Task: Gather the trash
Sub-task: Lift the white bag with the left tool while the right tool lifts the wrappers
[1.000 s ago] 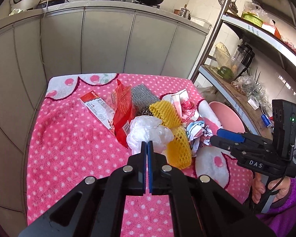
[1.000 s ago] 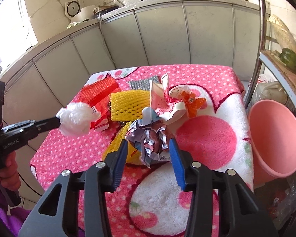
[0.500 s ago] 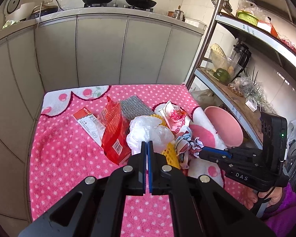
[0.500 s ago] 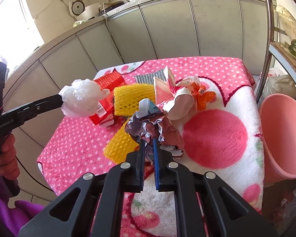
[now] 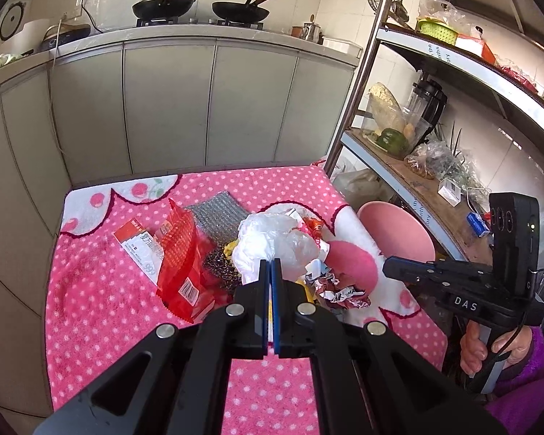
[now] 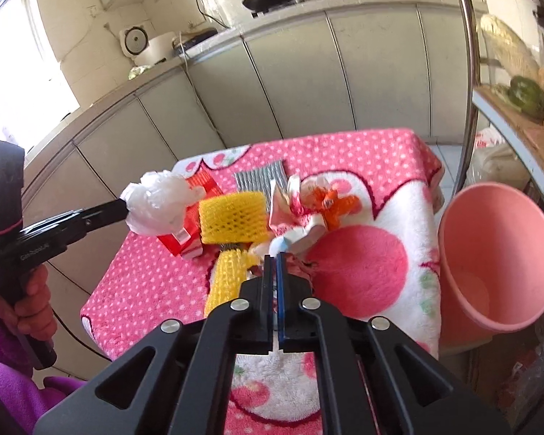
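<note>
The left gripper (image 5: pixel 271 266) is closed on a crumpled white plastic bag (image 5: pixel 272 243), held clear above the pile; the right wrist view shows the same bag (image 6: pixel 159 204) pinched at the fingertips, off the surface. The right gripper (image 6: pixel 275 259) is also closed, its blue pads nearly together, and it appears to hold an edge of the crumpled foil wrapper (image 5: pixel 330 286), though the wrapper is largely hidden behind the fingers in its own view, so the grip is judged, not confirmed. The pink bin (image 6: pixel 497 257) stands just beside the right edge of the surface (image 6: pixel 156 279), tilted with its mouth toward the pile; as far as its interior shows, it holds nothing. Progress is therefore early: two items appear gripped, none deposited. Still lying about the middle of the surface are a yellow foam net (image 6: pixel 232 217), a second yellow net (image 6: pixel 228 275) nearer the front edge, a red mesh bag (image 5: pixel 181 257), a printed paper packet (image 5: pixel 141 246), a grey scouring pad (image 5: pixel 214 214), a dark wire scrubber (image 5: pixel 219 264), an orange wrapper (image 6: pixel 335 199) and torn white paper (image 6: pixel 286 199). Remaining work, in my judgement: carry both held pieces to the bin, release them, then return for each loose item
</note>
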Available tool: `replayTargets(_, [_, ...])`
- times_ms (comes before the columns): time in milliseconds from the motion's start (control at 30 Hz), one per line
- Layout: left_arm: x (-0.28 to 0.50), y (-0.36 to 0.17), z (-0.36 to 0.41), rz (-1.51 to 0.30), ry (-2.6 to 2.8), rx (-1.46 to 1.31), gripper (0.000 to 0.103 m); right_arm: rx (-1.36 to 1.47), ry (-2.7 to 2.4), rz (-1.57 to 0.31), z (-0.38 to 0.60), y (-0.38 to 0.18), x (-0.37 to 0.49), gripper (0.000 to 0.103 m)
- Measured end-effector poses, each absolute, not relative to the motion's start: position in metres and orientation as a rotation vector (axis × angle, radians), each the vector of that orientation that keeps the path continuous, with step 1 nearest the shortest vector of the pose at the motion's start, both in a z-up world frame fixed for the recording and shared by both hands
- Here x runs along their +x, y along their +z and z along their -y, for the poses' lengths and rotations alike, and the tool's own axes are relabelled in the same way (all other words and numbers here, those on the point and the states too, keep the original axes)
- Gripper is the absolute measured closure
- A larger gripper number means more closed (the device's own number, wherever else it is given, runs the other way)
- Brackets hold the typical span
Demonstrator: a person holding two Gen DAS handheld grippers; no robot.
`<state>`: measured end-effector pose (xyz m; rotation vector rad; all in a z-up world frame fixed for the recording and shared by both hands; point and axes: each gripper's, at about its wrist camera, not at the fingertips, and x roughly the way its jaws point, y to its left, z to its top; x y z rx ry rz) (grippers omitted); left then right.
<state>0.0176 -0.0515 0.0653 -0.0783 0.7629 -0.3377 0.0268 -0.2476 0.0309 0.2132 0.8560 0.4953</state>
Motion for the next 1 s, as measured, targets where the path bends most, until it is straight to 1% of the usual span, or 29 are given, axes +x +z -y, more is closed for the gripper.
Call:
replayTargets(33, [0.018,0.065,0.052,-0.766,-0.341,-0.082,0.102,0.225,0.504,-0.877,0.247,0.027,0.029,0.086])
replayTargets(67, [0.019,0.064,0.052,-0.768,-0.343,-0.083,0.102,0.241,0.52,-0.9,0.246,0.022,0.031,0.079])
replayTargets(100, [0.02,0.064,0.052,-0.77,-0.345,-0.081,0.102,0.245,0.528,-0.909,0.245,0.019,0.032,0.068])
replayTargets(133, [0.02,0.064,0.053,-0.771,-0.347,-0.081,0.102,0.237,0.528,-0.908,0.243,0.016,0.032,0.062])
replayTargets(233, [0.022,0.063,0.052,-0.775,-0.355,-0.084,0.102,0.181,0.526,-0.908,0.236,0.012,0.032,0.058])
replayTargets(333, [0.024,0.06,0.053,-0.783,-0.364,-0.086,0.102,0.153,0.519,-0.946,0.235,0.003,0.038,0.055])
replayTargets(500, [0.026,0.057,0.055,-0.792,-0.373,-0.085,0.102,0.145,0.521,-1.011,0.235,-0.018,0.044,0.054])
replayTargets(567, [0.026,0.056,0.056,-0.795,-0.372,-0.082,0.102,0.156,0.537,-1.017,0.235,-0.021,0.045,0.056])
replayTargets(600, [0.026,0.056,0.057,-0.796,-0.373,-0.081,0.102,0.163,0.547,-1.014,0.235,-0.021,0.044,0.067])
replayTargets(633, [0.026,0.056,0.058,-0.796,-0.374,-0.079,0.102,0.166,0.553,-1.006,0.235,-0.02,0.042,0.074])
replayTargets(800, [0.026,0.061,0.065,-0.781,-0.384,-0.068,0.102,0.167,0.553,-0.941,0.241,-0.007,0.033,0.076])
replayTargets(1000, [0.028,0.07,0.084,-0.749,-0.42,-0.063,0.102,0.184,0.534,-0.858,0.257,0.016,0.022,0.076])
